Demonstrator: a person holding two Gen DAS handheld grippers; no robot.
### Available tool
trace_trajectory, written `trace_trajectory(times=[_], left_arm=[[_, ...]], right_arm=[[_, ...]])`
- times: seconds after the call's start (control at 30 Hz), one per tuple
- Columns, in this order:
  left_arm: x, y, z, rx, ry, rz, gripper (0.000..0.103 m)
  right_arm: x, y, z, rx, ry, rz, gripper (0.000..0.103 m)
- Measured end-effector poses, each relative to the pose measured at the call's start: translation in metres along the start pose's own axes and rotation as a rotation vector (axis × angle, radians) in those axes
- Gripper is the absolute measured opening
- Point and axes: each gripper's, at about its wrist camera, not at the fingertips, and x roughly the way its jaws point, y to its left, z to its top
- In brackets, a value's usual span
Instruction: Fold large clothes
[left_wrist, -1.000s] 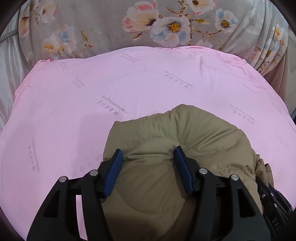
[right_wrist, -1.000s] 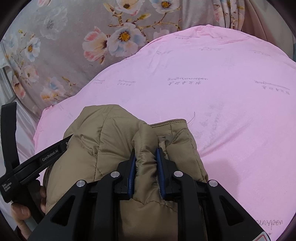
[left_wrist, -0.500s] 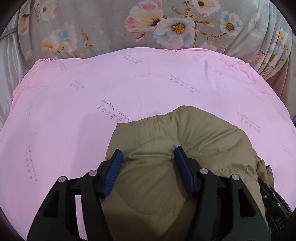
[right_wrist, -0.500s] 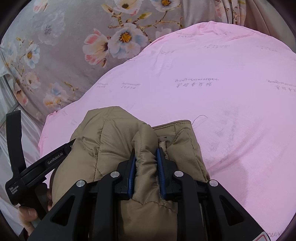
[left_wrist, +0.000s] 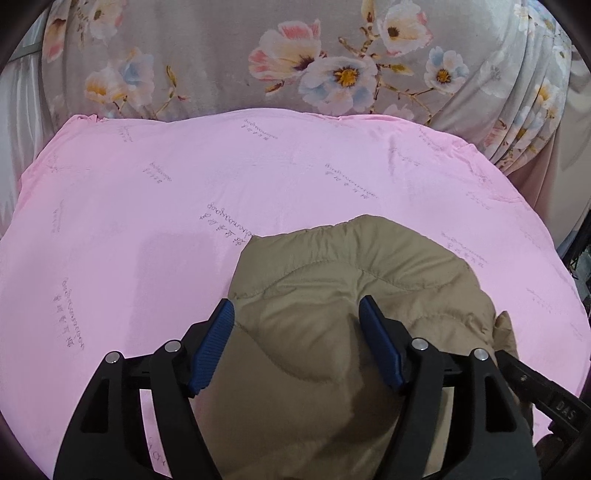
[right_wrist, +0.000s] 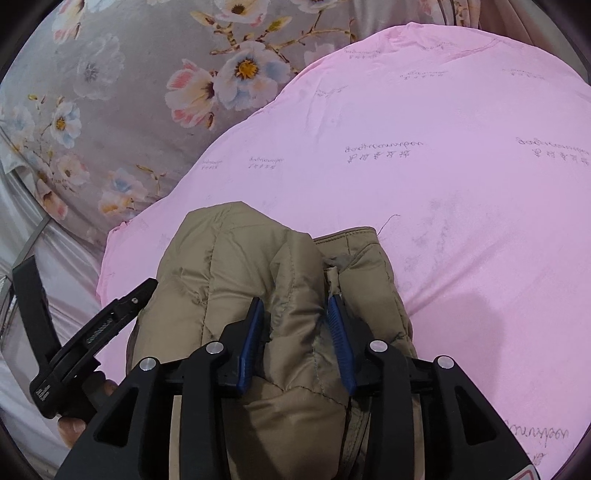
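A tan quilted puffer jacket (left_wrist: 343, 291) lies bunched on a pink sheet (left_wrist: 184, 206). My left gripper (left_wrist: 297, 314) has its jaws spread wide, with the jacket's padded bulk between the blue pads (left_wrist: 216, 343). In the right wrist view the jacket (right_wrist: 229, 266) shows folded over itself. My right gripper (right_wrist: 295, 314) has its jaws parted a little, with a thick fold of the jacket between the pads (right_wrist: 338, 332). The left gripper's body (right_wrist: 85, 328) shows at the jacket's left side.
A grey floral quilt (left_wrist: 295, 62) lies beyond the sheet's far edge. The pink sheet (right_wrist: 461, 166) spreads wide to the right of the jacket. The sheet's left edge (right_wrist: 110, 258) drops to pale bedding.
My right gripper's jaws have opened from a tight pinch on the jacket fold to a wider gap. Both grippers and the jacket have shifted slightly forward over the sheet.
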Motion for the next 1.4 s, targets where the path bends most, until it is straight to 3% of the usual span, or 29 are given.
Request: trace_trajectory(times=[0.03,0.07,0.17,0.2,0.27,0.33,0.37,0.47,0.63,0.8,0.9,1.0,1.1,1.27,1.4], left_arm=[[-0.006,-0.001,0.0,0.011,-0.003,-0.006,0.068],[-0.014,-0.003,-0.001,0.018,-0.006,-0.013,0.068],[-0.036,-0.007,0.0,0.034,-0.015,-0.033,0.068],[-0.041,-0.008,0.0,0.043,-0.021,-0.031,0.068],[-0.041,-0.015,-0.004,0.079,-0.009,-0.018,0.068],[-0.03,-0.021,-0.013,0.108,0.018,0.009,0.068],[-0.023,-0.025,-0.018,0.122,0.03,0.021,0.069],[-0.021,-0.03,-0.026,0.15,0.005,0.046,0.069],[-0.01,-0.029,-0.033,0.131,-0.016,0.068,0.073],[-0.001,-0.022,-0.032,0.088,-0.008,0.074,0.079],[-0.012,-0.015,-0.03,0.08,0.014,0.046,0.079],[-0.04,0.0,-0.031,0.047,0.063,-0.034,0.078],[-0.068,0.009,-0.045,0.055,0.119,-0.09,0.078],[-0.087,0.006,-0.082,0.087,0.195,-0.109,0.078],[-0.087,0.008,-0.099,0.078,0.21,-0.085,0.08]], right_arm=[[-0.004,0.004,0.003,-0.007,0.002,0.007,0.017],[-0.016,0.009,0.007,-0.004,-0.024,0.035,0.013],[-0.079,0.024,0.017,-0.031,-0.188,0.235,0.005],[-0.092,0.026,0.016,-0.045,-0.213,0.241,0.005],[-0.094,0.024,0.006,-0.069,-0.227,0.129,0.005],[-0.068,0.008,-0.006,-0.057,-0.157,-0.044,0.005],[-0.054,-0.005,-0.014,-0.014,-0.116,-0.048,0.006],[-0.042,-0.021,-0.024,0.053,-0.113,-0.025,0.009],[-0.027,-0.016,-0.032,0.012,-0.13,-0.056,0.011],[-0.03,-0.023,-0.025,0.048,-0.094,-0.004,0.013],[-0.06,-0.025,-0.026,0.124,-0.066,0.056,0.026],[-0.093,-0.016,-0.043,0.078,-0.014,0.079,0.039],[-0.109,-0.008,-0.072,0.04,0.062,0.05,0.04],[-0.123,0.023,-0.1,-0.079,0.089,0.025,0.039],[-0.108,0.045,-0.116,-0.247,0.119,-0.144,0.026]])
